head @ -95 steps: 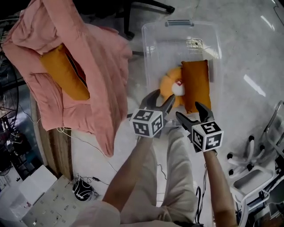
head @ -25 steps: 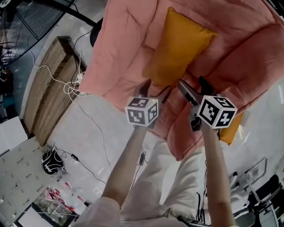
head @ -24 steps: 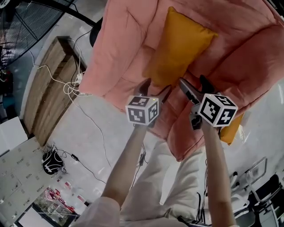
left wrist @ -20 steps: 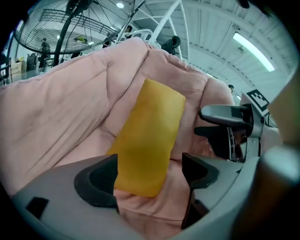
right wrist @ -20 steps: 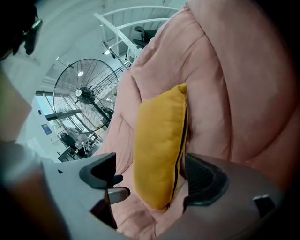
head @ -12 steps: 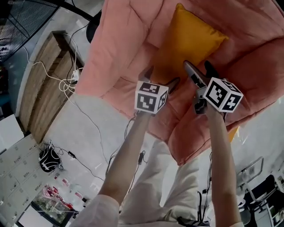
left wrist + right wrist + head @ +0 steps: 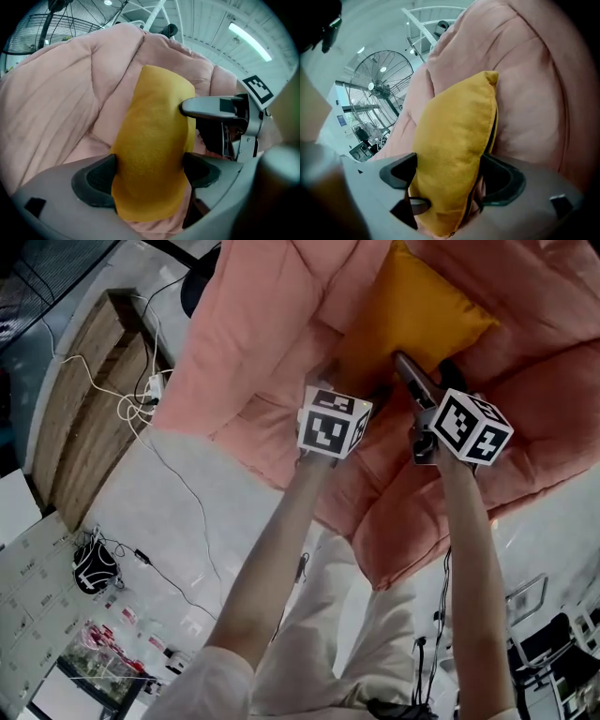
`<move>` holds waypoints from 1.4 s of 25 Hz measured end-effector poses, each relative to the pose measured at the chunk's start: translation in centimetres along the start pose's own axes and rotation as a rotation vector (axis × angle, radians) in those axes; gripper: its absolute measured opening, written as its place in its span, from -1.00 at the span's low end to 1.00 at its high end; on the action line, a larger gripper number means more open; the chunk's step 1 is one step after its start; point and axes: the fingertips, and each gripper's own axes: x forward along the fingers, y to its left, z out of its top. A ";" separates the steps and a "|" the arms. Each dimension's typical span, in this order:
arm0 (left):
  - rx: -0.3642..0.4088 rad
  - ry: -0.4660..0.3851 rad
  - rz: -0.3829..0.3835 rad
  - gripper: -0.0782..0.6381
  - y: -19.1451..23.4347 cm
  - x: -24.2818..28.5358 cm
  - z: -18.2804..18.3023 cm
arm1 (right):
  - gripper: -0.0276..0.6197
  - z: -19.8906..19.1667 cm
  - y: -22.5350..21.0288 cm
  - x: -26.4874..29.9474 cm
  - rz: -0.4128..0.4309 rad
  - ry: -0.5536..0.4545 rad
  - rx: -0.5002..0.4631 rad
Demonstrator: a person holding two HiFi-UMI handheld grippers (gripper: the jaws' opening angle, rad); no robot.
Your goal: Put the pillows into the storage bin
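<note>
A yellow pillow [image 7: 417,310] lies on a rumpled pink comforter [image 7: 262,343]. Both grippers reach to its near edge. My left gripper [image 7: 354,382] stands wide, and the pillow's end [image 7: 150,140] fills the gap between its pads [image 7: 96,180], touching them without visible squeeze. My right gripper [image 7: 427,369] is beside it on the right, with the pillow's seamed edge [image 7: 450,140] lying between its spread jaws. One right finger [image 7: 213,107] shows against the pillow in the left gripper view. The storage bin is out of view.
A wooden bench [image 7: 80,395] with white cables [image 7: 141,399] stands at the left. A black object [image 7: 94,563] lies on the floor at lower left. A large fan [image 7: 379,89] stands beyond the comforter. The person's legs [image 7: 356,634] are below the arms.
Both grippers have moved forward to the yellow pillow, whose near edge now sits between each pair of jaws. The left jaws have spread wider.
</note>
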 end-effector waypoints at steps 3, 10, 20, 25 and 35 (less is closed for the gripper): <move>0.000 -0.001 -0.004 0.46 -0.2 -0.2 -0.1 | 0.34 -0.1 0.2 -0.1 0.013 0.024 -0.004; 0.028 -0.007 0.010 0.35 -0.6 -1.4 -0.2 | 0.18 0.0 1.1 -1.4 0.008 0.013 -0.013; 0.073 -0.016 0.023 0.31 -1.8 -4.8 -0.1 | 0.14 -0.3 3.0 -4.2 0.033 0.011 0.053; 0.072 -0.026 0.030 0.31 -2.5 -6.6 -0.4 | 0.13 -0.5 4.1 -5.5 0.051 0.012 0.078; 0.069 -0.047 0.040 0.28 -5.2 -10.4 -0.7 | 0.09 -0.4 6.0 -9.6 0.077 0.000 0.094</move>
